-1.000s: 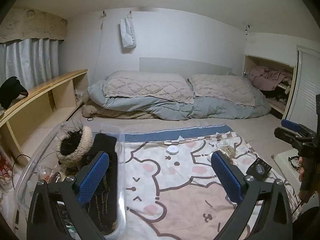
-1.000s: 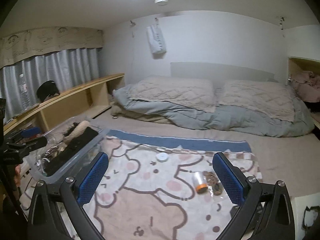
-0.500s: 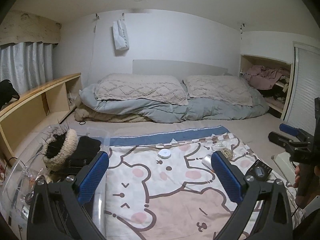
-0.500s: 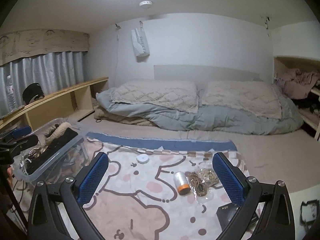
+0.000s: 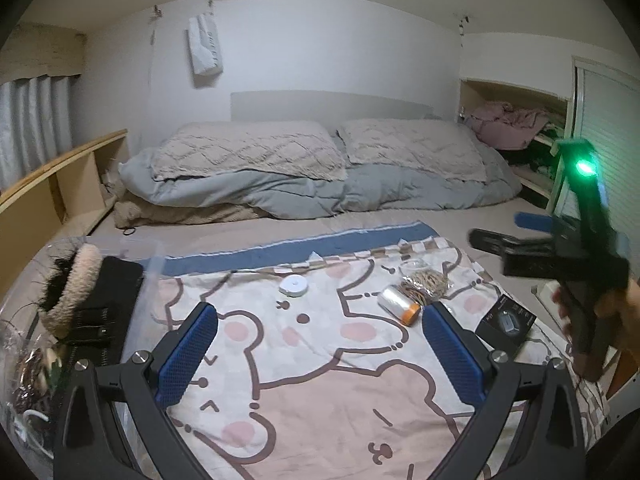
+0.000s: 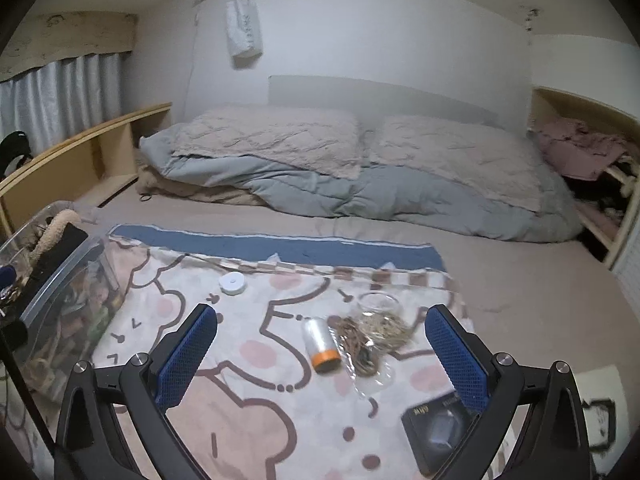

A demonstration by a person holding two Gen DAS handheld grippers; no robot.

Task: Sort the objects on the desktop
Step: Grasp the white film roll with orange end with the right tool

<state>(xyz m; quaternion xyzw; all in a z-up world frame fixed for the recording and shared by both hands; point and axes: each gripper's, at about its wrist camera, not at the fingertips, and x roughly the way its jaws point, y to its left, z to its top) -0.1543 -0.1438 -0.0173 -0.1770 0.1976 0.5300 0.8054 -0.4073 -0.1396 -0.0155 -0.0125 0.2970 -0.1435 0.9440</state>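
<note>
Loose objects lie on a cartoon-print blanket: a white round disc, a clear roll with an orange end, a clear bag of rubber bands and a black box. My left gripper is open and empty above the blanket. My right gripper is open and empty just short of the roll; it also shows at the right edge of the left wrist view.
A clear plastic bin at the left holds a fuzzy hair clip, a black item and other clutter. Pillows and a grey duvet lie behind. Wooden shelves run along the left; a clothes nook is at the right.
Both grippers have swung right and moved closer to the blanket. The roll, bag and black box now sit nearer the middle of both views; the bin has slid to the left edge.
</note>
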